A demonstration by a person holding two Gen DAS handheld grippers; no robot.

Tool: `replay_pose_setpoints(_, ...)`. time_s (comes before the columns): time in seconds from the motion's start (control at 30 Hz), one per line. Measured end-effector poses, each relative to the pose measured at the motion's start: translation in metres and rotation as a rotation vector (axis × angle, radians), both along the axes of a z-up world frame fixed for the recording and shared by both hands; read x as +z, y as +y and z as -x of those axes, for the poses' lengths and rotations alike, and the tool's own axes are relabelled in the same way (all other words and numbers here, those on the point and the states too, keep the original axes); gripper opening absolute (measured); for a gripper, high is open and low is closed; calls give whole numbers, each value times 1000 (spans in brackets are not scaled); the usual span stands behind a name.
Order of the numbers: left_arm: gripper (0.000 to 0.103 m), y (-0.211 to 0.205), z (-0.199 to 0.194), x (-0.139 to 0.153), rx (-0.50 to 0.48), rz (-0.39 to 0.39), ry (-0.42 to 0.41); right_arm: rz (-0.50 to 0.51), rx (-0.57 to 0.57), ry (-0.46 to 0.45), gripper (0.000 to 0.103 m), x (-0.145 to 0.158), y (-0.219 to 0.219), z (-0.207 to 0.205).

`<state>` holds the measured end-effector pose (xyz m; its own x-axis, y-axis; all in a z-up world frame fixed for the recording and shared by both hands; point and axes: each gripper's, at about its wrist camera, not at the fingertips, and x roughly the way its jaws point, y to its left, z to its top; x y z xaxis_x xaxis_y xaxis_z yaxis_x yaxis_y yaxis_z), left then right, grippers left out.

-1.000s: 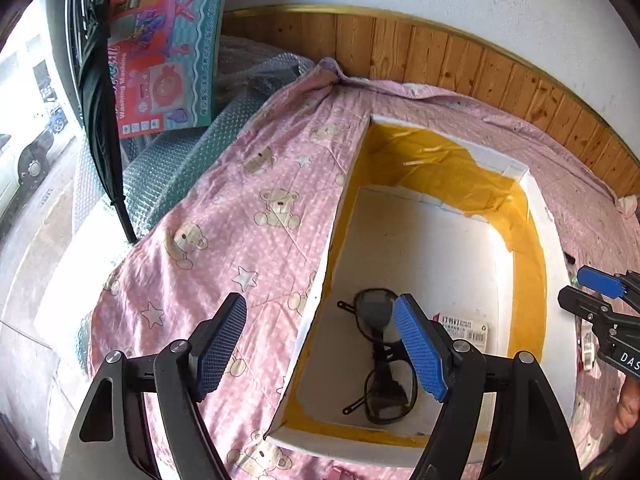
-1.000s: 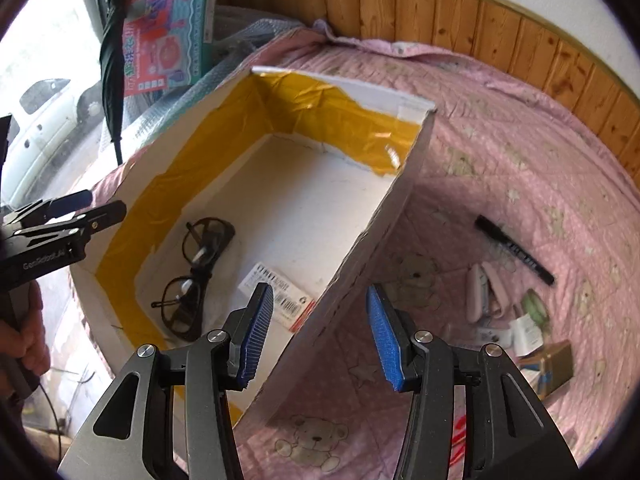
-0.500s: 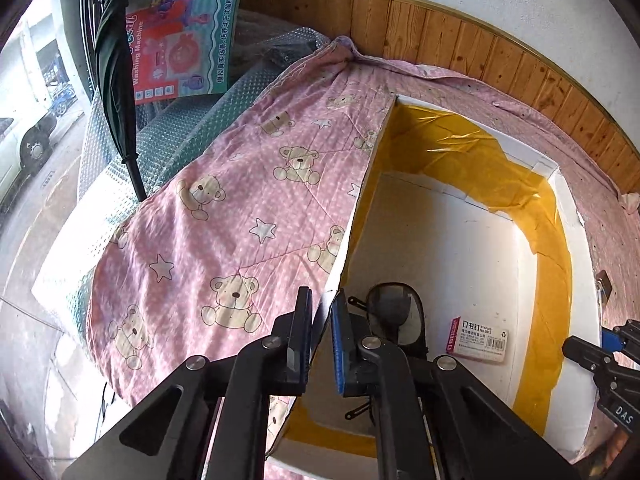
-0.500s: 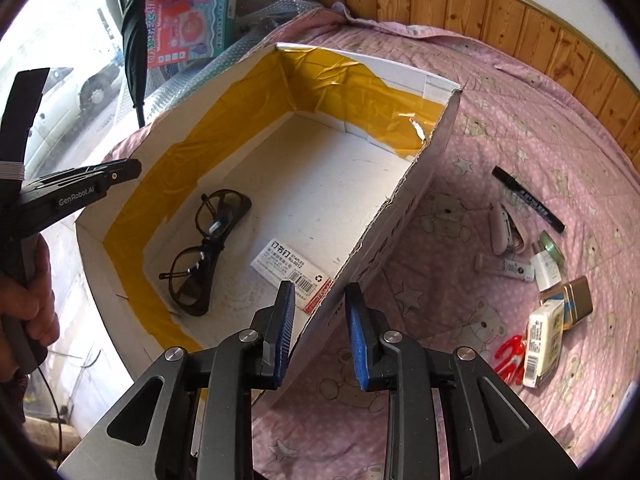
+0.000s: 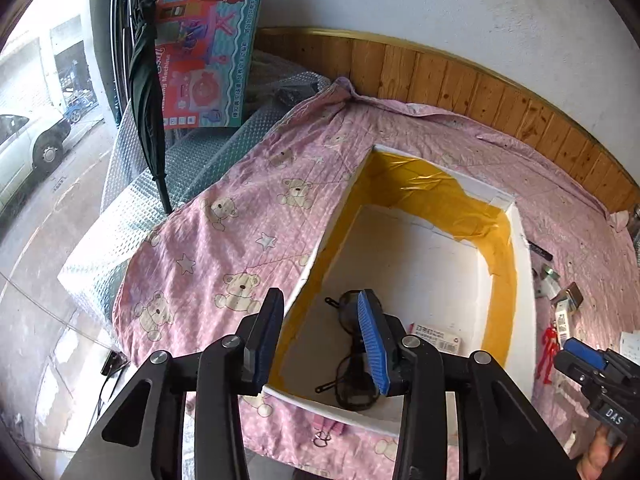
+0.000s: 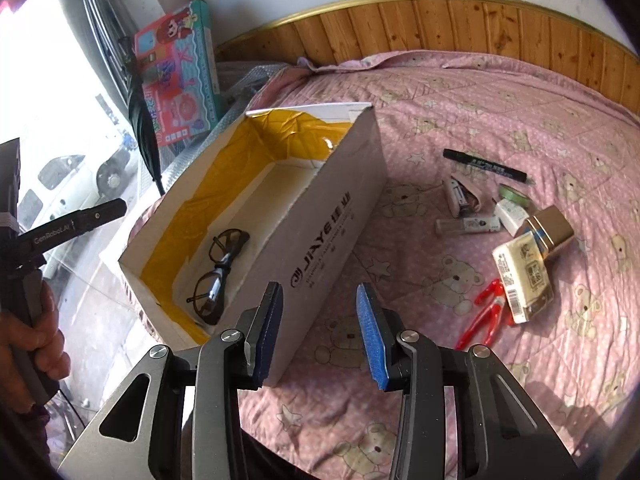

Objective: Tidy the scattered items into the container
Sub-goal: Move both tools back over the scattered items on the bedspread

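On the left wrist view, the left gripper (image 5: 320, 340) is seen with its blue-padded fingers parted and nothing between them, straddling the near left corner of the white box (image 5: 524, 280), whose inner walls are lined with yellow tape. Inside the box, a pair of dark glasses (image 5: 352, 368) is laid on the floor near the front wall, and a small labelled packet (image 5: 438, 338) is set just beside them. The box is rested on a pink bear-print quilt (image 5: 240, 240). At the right edge, the right gripper (image 5: 580, 358) is partly shown, with small items scattered on the quilt past the box.

From the right wrist view, the right gripper (image 6: 320, 334) is held open and empty, just outside the box's (image 6: 332, 216) printed long side. The glasses (image 6: 220, 272) are seen within. Well apart on the quilt (image 6: 460, 100), a black marker (image 6: 484, 166), a red clip (image 6: 484, 316), a white carton (image 6: 520, 276) and other small packets are spread. The left gripper (image 6: 108, 210) is held at the far left by a hand (image 6: 32, 344).
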<state>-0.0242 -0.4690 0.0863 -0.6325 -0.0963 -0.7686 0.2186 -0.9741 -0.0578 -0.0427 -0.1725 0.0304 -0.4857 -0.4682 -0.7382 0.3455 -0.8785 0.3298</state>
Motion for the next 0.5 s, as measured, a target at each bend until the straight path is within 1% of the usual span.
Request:
replay_pose_setpoints(0.07, 47, 26, -4, 9, -53, -26, 19, 28, -42, -2, 41, -3, 24, -4)
replay_pose_setpoints(0.13, 49, 55, -6, 12, -130, -91, 23, 39, -95, 1, 41, -8, 51, -6)
replay_pose_setpoints(0.23, 51, 105, -5, 12, -244, -162, 13, 56, -189, -30, 41, -21, 94, -2)
replay_pose_setpoints(0.3, 51, 142, -3, 7, -315, -199, -9, 78, -246, -57, 41, -30, 121, 1)
replay_pose_setpoints(0.37, 52, 174, 0, -1, -382, -218, -36, 95, -277, -75, 41, -38, 140, 3)
replay_pose_setpoints(0.5, 52, 226, 11, -28, -460, -244, -118, 101, -277, -76, 42, -49, 155, 6)
